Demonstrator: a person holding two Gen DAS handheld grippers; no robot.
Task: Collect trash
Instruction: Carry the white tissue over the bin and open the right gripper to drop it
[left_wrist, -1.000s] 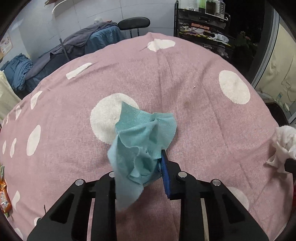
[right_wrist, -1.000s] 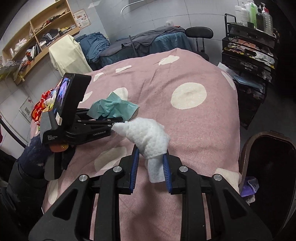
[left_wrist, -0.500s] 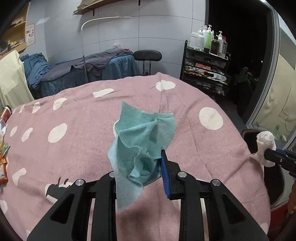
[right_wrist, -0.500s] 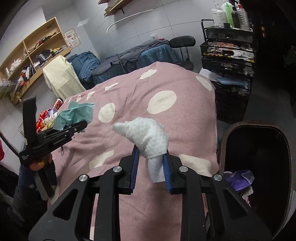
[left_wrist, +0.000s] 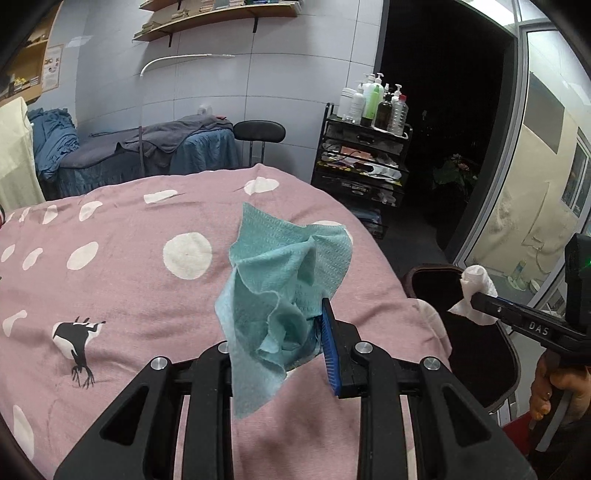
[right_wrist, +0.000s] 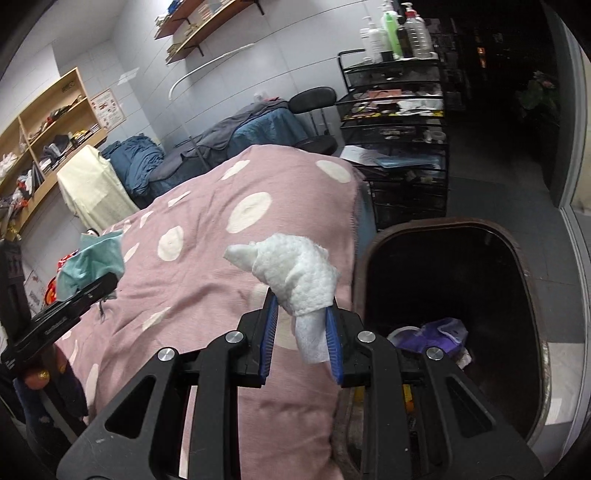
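Both pieces of trash are in hand but neither is yet disposed of. The left gripper (left_wrist: 280, 328) is clenched on a crumpled teal cloth (left_wrist: 284, 288), which stands up from the jaws at the centre of the left wrist view, above the pink dotted bedspread (left_wrist: 129, 266). The right gripper (right_wrist: 301, 325) is clamped on a wad of white tissue (right_wrist: 295, 273), held at the centre of the right wrist view, over the bed's edge and just left of the trash bin (right_wrist: 532, 295). The bin stands on the floor beside the bed at the right of that view, its mouth open; a purple item (right_wrist: 439, 332) and other refuse lie inside, so some collection appears already done. In the left wrist view the right gripper and its tissue show at the right edge, over the bin's dark rim. Assessment: pickup of these two items is complete; the drop is outstanding. The white tissue is nearest the opening and looks likely to go first; the teal cloth is farther from the bin. At the left edge of the right wrist view, colourful wrappers (right_wrist: 61, 266) lie on the bed, partly hidden; if trash, they remain to be collected.
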